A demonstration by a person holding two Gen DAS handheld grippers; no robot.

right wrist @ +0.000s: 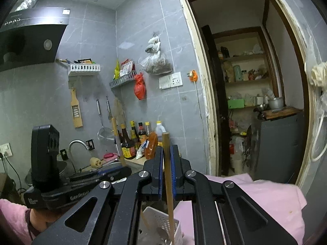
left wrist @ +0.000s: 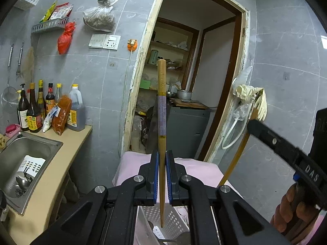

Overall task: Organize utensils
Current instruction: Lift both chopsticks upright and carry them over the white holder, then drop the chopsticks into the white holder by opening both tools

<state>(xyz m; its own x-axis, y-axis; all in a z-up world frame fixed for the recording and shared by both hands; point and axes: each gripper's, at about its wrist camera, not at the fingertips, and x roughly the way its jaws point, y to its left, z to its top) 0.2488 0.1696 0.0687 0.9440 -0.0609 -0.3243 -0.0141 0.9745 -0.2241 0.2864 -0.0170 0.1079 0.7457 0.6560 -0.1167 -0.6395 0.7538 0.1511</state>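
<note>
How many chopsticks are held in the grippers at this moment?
2. One chopstick stands upright in the left gripper. The other chopstick is clamped in the right gripper. More may lie hidden in the white basket below.

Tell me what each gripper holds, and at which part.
Left gripper: a chopstick, held low. Right gripper: another chopstick, near its top.

Both wrist views show even, moderately dim indoor light with a cool grey cast and soft, weak shadows. Strong fisheye distortion bows the door frame [left wrist: 143, 65] and wall tiles, and dark vignetting cuts the corners. Focus holds across the middle; the range hood [right wrist: 30, 42] carries a faint sheen, while the pantry shelves [right wrist: 245, 77] appear slightly murky.
</note>
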